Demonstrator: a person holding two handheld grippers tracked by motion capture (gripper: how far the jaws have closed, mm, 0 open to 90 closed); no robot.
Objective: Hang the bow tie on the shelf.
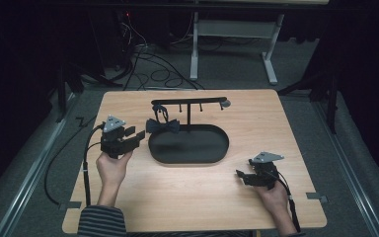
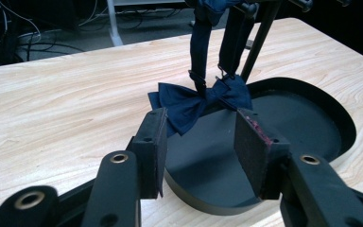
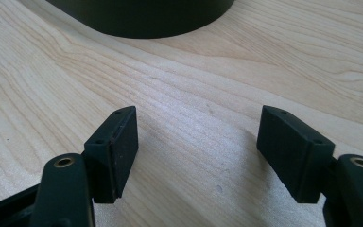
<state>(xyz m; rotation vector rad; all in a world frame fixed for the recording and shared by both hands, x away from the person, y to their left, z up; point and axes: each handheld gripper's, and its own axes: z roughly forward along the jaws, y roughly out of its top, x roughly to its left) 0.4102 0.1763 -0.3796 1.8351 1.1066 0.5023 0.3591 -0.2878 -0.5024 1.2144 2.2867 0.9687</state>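
Bow tie (image 1: 162,126), dark navy, hangs by its strap from the left end of a black T-shaped rack (image 1: 188,102), its knot and wings drooping at the far-left rim of the black oval tray (image 1: 212,151) that forms the rack's base. In the left gripper view the bow tie (image 2: 199,102) lies just beyond the pads, apart from them, with the tray's rim under and behind it. Left gripper (image 1: 137,135) sits just left of the tray, aimed at the bow, its jaws parted with nothing between them. Right gripper (image 1: 242,177) rests over the near-right part of the wooden table (image 1: 276,123), well apart from the bow, jaws spread wide over bare wood, the tray's edge (image 3: 142,19) ahead of it. Small hooks hang along the rack's bar, whose upright post rises just right of the bow.
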